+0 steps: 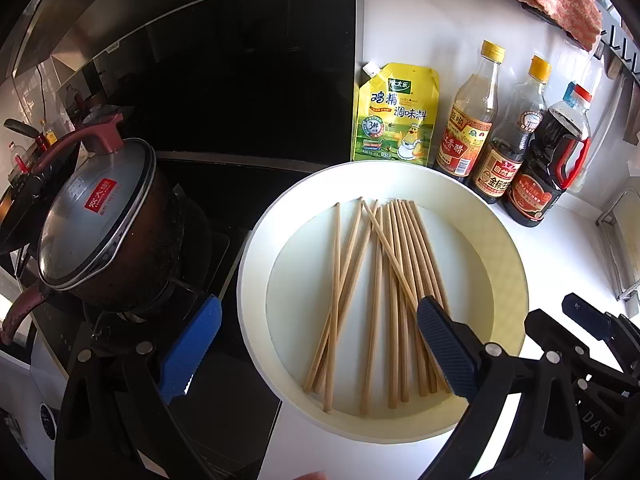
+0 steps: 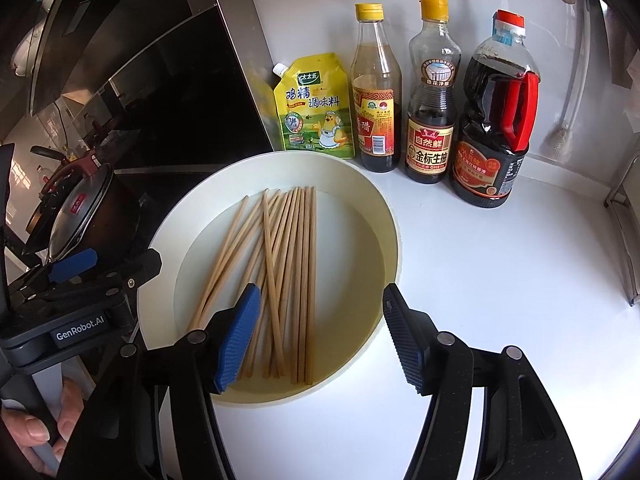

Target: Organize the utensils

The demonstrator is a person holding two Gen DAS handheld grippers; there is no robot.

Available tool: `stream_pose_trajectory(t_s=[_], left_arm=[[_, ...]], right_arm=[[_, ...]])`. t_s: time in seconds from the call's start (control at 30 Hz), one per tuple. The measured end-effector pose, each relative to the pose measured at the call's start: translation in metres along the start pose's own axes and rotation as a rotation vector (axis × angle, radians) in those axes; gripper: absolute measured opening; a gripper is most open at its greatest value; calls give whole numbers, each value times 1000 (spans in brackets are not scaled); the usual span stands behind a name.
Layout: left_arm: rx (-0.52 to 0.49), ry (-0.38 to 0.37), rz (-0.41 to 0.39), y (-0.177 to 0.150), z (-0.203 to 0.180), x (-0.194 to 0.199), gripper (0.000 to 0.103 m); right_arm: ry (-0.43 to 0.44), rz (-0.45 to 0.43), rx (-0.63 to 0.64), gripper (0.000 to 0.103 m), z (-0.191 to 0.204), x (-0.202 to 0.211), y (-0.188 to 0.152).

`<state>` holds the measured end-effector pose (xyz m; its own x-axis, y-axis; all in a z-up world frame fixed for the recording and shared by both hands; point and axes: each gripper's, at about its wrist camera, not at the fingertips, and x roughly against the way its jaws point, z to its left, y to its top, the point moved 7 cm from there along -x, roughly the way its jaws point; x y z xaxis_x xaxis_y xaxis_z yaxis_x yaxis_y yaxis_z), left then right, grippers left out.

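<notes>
Chopsticks (image 1: 384,300) lie loose in the white round basin (image 1: 256,280), centre of the left wrist frame. Most run roughly parallel from lower edge to upper edge; a few cross at an angle on the left side of the pile. The basin sits on the white counter (image 2: 500,280).

Left gripper (image 1: 320,348): spread wide, nothing between the jaws. Its blue finger (image 1: 192,348) hangs outside the basin rim on the left, over the dark stove (image 1: 224,248). The other finger sits over the near ends of the right-hand chopsticks; cannot tell whether it touches them.

Right gripper (image 2: 320,336): part open, grasping nothing. It straddles the near ends of the chopsticks in the lower middle of the right wrist frame; the pads do not press on them. Left finger (image 2: 236,340) overlaps the pile's left side, right finger over the basin's right rim.

Upper right of both frames, against the wall: yellow seasoning pouch (image 2: 316,108), vinegar bottle (image 2: 376,96), soy sauce bottle (image 2: 432,100), dark jug with red handle (image 2: 496,120).

Left of the left wrist frame: lidded pot (image 1: 100,224) on the stove.

Lower left of the right wrist frame: a hand (image 2: 44,432) grips the left gripper's handle.
</notes>
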<state>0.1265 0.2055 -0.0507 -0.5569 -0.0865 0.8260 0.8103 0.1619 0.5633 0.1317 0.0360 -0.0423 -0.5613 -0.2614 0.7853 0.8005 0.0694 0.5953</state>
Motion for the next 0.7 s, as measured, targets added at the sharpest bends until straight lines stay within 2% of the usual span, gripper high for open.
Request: stream_pose_trajectory(t_s=[0.7], left_arm=[[-1, 7, 15, -1, -2, -4, 97]], right_arm=[[-1, 2, -3, 61, 0, 0, -1]])
